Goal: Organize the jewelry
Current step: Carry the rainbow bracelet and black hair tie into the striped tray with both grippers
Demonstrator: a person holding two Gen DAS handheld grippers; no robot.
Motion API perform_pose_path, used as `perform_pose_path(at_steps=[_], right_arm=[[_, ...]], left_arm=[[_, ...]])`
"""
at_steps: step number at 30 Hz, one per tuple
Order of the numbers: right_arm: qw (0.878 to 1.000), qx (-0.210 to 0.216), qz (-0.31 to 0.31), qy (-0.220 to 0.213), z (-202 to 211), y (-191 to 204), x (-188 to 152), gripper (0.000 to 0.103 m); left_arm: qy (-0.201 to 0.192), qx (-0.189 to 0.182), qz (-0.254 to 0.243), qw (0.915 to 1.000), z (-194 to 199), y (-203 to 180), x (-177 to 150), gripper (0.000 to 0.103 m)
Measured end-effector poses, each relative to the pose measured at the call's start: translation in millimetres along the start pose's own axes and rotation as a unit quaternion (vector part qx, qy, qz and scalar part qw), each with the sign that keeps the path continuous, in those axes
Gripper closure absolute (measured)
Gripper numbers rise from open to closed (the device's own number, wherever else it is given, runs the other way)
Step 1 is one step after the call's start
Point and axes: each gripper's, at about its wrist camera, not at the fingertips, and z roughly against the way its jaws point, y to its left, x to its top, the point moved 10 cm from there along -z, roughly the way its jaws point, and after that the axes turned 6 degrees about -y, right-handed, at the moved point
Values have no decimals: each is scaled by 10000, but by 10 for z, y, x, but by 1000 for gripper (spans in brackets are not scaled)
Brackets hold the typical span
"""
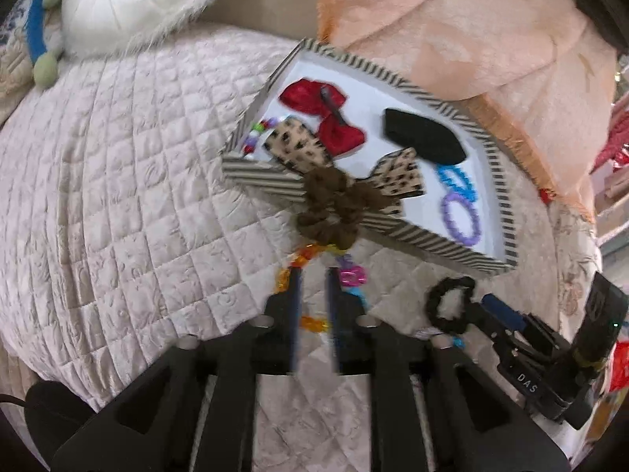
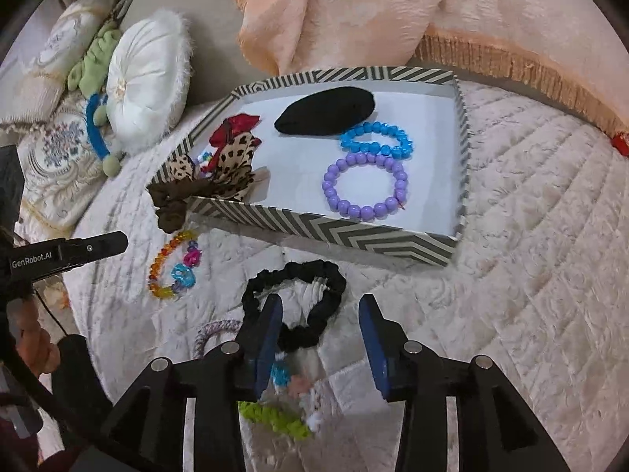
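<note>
A: Box (image 2: pixel 322 232) w/ striped walls — where?
B: Sat on quilted bed (image 2: pixel 530 275), just in front of peach blanket (image 2: pixel 354 11).

A: Inside box?
B: Purple bead bracelet (image 2: pixel 365 185) & blue bead bracelet (image 2: pixel 377 139) on white floor, touching each other; black pad (image 2: pixel 326 112) behind them; red bow (image 1: pixel 322 112) & leopard bow (image 1: pixel 302 145) at left end. Brown scrunchie (image 1: pixel 334 204) draped over front wall, half out.

A: Outside box?
B: Rainbow bead bracelet (image 2: pixel 173 263) on bed, just in front of box's left corner. Black scrunchie (image 2: pixel 295 306) on bed near box's front wall.

A: Left tongs (image 1: pixel 314 275)?
B: Released, nothing gripped; tips over rainbow bracelet, just in front of box.

A: Right tongs (image 2: pixel 320 314)?
B: Released too. Left pad (image 2: pixel 271 330) against black scrunchie's near loop, other pad clear of it; not clamped.

A: Else?
B: White round cushion (image 2: pixel 145 78) left of box.
</note>
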Motion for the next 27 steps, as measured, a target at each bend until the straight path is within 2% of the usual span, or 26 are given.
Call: perform_pose_path(at_steps=[1,2,7,8,9,10,11,13,18,27], right_arm=[[10000,-72,56,32,-50,-4,8,64],[9999,-119,86,59,-101,-10,15,64],[9997,-147,181,-66,-195,-16,62,66],[9994,-209,236,-117,-193,-32,72,72],[9993,-244,254,-140,-189,-53,73,81],[9994,-193,235,-139,-185,-60,73,88],[9996,-144,211,-139,-166,-73,67,94],[9996,-122,202,-174,-89,-94,55,95],[9991,50,130,-393,174,-60,91,95],[9966,193,158,-786,680,29,331,95]], left_arm=[[26,43,-36,10000,-43,13,-13,55],[59,63,-74,9999,-94,18,-32,51],[367,439,-279,9980,-433,81,-162,52],[388,480,-299,9976,-472,94,-169,52],[259,534,-358,9976,-480,87,-149,60],[191,607,-410,9971,-475,84,-137,71],[173,668,-473,9965,-473,80,-128,87],[207,524,-396,9976,-454,66,-111,93],[160,248,-330,9990,-273,64,-57,95],[-201,-212,-389,9988,286,-201,195,95]])
